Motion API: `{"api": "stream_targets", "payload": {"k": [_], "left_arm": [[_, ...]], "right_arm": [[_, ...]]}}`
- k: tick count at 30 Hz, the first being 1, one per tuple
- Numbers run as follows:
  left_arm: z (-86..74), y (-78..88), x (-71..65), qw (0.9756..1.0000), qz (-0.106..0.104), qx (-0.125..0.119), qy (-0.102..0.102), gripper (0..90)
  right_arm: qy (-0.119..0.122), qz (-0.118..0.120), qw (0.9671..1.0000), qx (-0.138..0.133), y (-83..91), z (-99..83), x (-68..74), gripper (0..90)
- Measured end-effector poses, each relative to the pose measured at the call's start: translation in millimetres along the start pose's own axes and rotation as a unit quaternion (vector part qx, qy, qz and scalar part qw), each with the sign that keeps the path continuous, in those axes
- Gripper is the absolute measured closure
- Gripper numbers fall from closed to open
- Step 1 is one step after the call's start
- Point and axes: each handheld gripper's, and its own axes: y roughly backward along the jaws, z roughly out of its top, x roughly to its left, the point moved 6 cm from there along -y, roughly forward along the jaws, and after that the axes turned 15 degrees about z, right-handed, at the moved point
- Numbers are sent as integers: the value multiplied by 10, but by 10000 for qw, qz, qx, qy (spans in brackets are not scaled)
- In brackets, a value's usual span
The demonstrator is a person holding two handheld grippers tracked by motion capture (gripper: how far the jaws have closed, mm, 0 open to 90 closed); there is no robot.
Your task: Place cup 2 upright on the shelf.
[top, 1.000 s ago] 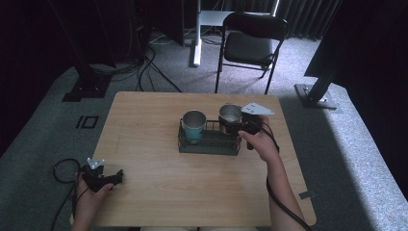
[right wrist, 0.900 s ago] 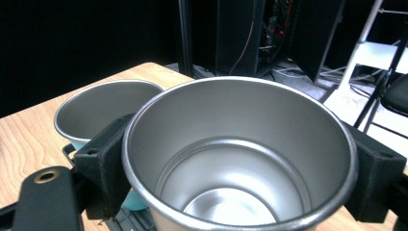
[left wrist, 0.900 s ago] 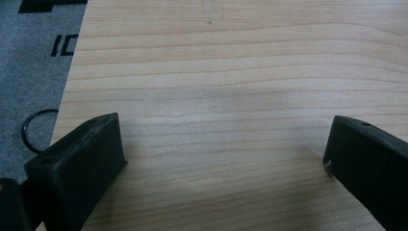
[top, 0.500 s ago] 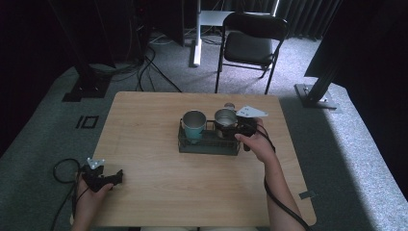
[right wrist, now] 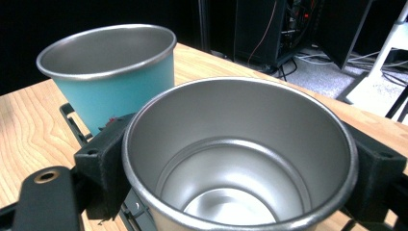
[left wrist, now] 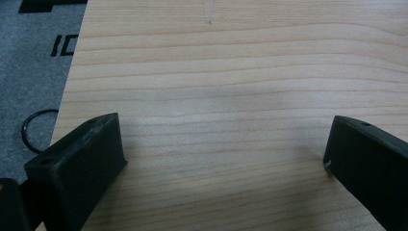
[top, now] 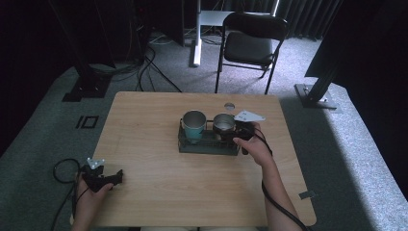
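A dark wire rack (top: 207, 145) stands mid-table. A teal cup (top: 194, 126) (right wrist: 108, 77) sits upright in its left half. My right gripper (top: 239, 130) is shut on an empty steel cup (top: 223, 123) (right wrist: 240, 159), one black finger (right wrist: 103, 161) on each side of its wall. The steel cup is upright at the rack's right half, close beside the teal cup; whether its base rests there is hidden. My left gripper (top: 114, 177) (left wrist: 223, 159) lies open on the bare wood near the table's front left corner, nothing between its jaws.
The wooden table (top: 144, 144) has its left edge right beside my left gripper. A small round mark (top: 229, 105) lies behind the rack. A folding chair (top: 250, 45) stands beyond the far edge, and cables (top: 154, 67) run across the carpet.
My right gripper has carried the steel cup slightly left and down, into the rack's right half beside the teal cup. The left gripper has stayed still.
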Motion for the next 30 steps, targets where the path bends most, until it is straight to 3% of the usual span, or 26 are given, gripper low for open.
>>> {"api": "stream_targets", "payload": {"k": [16,20,30], "left_arm": [[0,0,0,10000,0,0,0,9],[0,0,0,10000,0,-1,1,9],[0,0,0,10000,0,0,-1,9]], "right_arm": [[54,-132,9999,50,-91,-120,-5,143],[191,-141,9996,129,-101,-134,-9,143],[155,-83,9994,308,-106,-171,2,142]]}}
